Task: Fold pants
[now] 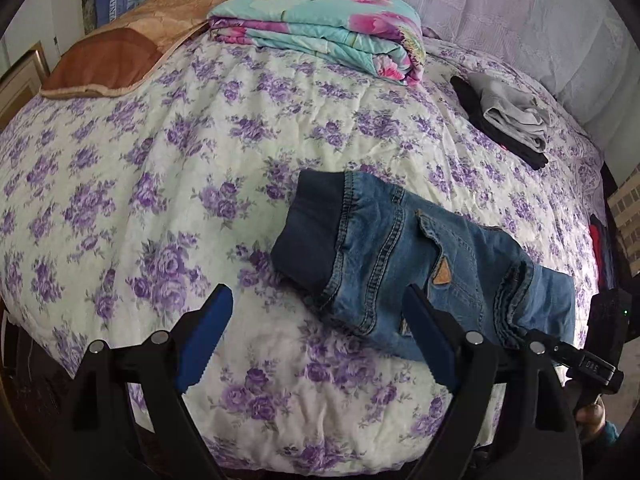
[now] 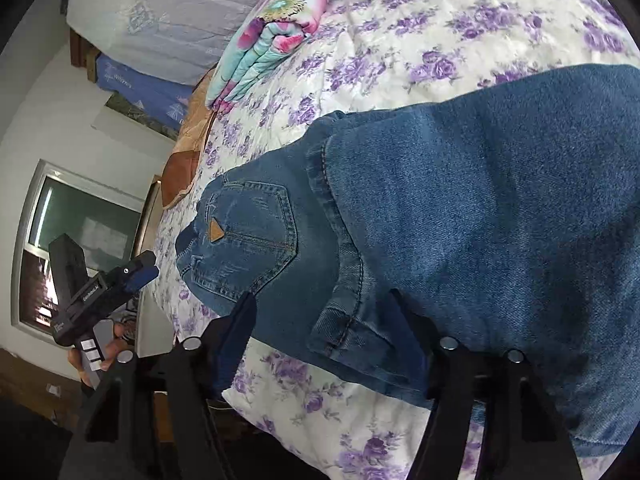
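Observation:
Blue jeans (image 1: 420, 264) lie folded on the bedspread with purple flowers (image 1: 160, 160), dark waistband to the left and a back pocket with a tan triangle patch facing up. My left gripper (image 1: 316, 308) stands open at the near left edge of the jeans, its right finger in front of the denim and nothing between its pads. In the right wrist view the jeans (image 2: 480, 200) fill the middle. My right gripper (image 2: 326, 312) is open, and a folded leg hem lies loose between its fingers. The left gripper (image 2: 136, 276) also shows there, beyond the bed's edge.
A folded turquoise floral quilt (image 1: 320, 28) and a brown pillow (image 1: 120, 48) sit at the far side of the bed. A small stack of grey and black clothes (image 1: 508, 120) lies at the right. A window (image 2: 80, 232) is beside the bed.

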The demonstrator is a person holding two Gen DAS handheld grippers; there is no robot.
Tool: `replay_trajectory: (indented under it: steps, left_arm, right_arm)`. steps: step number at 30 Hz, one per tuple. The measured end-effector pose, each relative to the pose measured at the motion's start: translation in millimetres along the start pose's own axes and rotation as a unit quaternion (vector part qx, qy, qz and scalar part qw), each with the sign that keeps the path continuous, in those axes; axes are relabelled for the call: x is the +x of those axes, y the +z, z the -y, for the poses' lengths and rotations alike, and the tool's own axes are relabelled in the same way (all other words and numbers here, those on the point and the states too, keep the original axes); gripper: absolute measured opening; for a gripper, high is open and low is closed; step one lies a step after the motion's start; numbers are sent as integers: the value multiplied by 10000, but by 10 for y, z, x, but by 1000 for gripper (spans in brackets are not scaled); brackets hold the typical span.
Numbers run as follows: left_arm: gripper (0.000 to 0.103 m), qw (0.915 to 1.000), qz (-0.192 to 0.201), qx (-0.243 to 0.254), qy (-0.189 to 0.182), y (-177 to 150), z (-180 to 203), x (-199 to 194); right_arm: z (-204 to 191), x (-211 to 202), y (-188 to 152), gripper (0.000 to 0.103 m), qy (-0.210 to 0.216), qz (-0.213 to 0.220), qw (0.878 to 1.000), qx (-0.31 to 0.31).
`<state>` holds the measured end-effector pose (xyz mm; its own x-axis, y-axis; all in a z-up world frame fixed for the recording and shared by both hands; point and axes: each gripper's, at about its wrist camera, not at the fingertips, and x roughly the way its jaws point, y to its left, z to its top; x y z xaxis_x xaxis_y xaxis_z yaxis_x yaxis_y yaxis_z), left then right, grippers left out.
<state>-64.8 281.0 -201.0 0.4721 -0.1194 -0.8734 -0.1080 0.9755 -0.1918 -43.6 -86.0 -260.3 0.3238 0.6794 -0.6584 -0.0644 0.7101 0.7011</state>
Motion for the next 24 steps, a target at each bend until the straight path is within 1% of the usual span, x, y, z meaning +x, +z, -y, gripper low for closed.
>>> replay_trajectory:
  steps: [2,4,5,6,7,8,10,12,13,14,15,17,18,19,24]
  left_arm:
    - [84,9997,-64,-187,-121,-87,-56,16]
    - [84,9990,-128,-335,-281,-158,-76,57]
    - [84,9984,-157,-405,-360,-198,-65,91]
    - [84,9978,-200,-463,-429,-230,-53,129]
    - [84,9970,-261,-508,-515,-257,-33,174]
    - [84,9962,-323,-536,-611,-281,-5,229]
    - [84,9955,-363,-553,-676,-321,49,313]
    - [84,9924,-341,-674,-971,-348,44,383]
    - [84,9889,-297,-796,-1220,-355,15,412]
    - [84,9832,-239,-952,-1536,-361,-29,441]
    - [84,9746,-188,-1171,-1900,-372,-96,481]
    - [84,9547,-191,-1664,-2458,-396,-240,593]
    - [84,9476,-223,-1847,-2599,-403,-293,647]
    - [84,9440,-252,-1950,-2648,-412,-317,690]
    - [84,9311,-261,-2286,-2829,-416,-375,812]
  right_arm:
    - [-83,-84,52,73,84,11,10000,-44]
    - [-128,-153,127,76,349,197,9992,-88]
    - [-123,-146,159,80,380,206,9990,-76]
    - [-86,-110,180,81,267,125,9996,-42]
    - [-37,-34,191,81,26,-40,10000,-17]
    - [-7,25,184,77,-181,-185,9996,-61]
    - [-71,0,162,77,-256,-169,9992,-265]
    - [-142,-37,144,78,-158,-208,9990,-356]
    - [-166,-52,139,78,-108,-230,9990,-373]
    - [-194,-61,140,78,-93,-274,9988,-396]
    - [-216,-68,141,78,-106,-311,9985,-431]
    - [-266,-103,147,79,-121,-316,9984,-462]
    - [-289,-115,155,80,-88,-328,9984,-450]
    - [-314,-124,162,80,-72,-311,9984,-459]
    - [-424,-150,180,82,-71,-261,9977,-623]
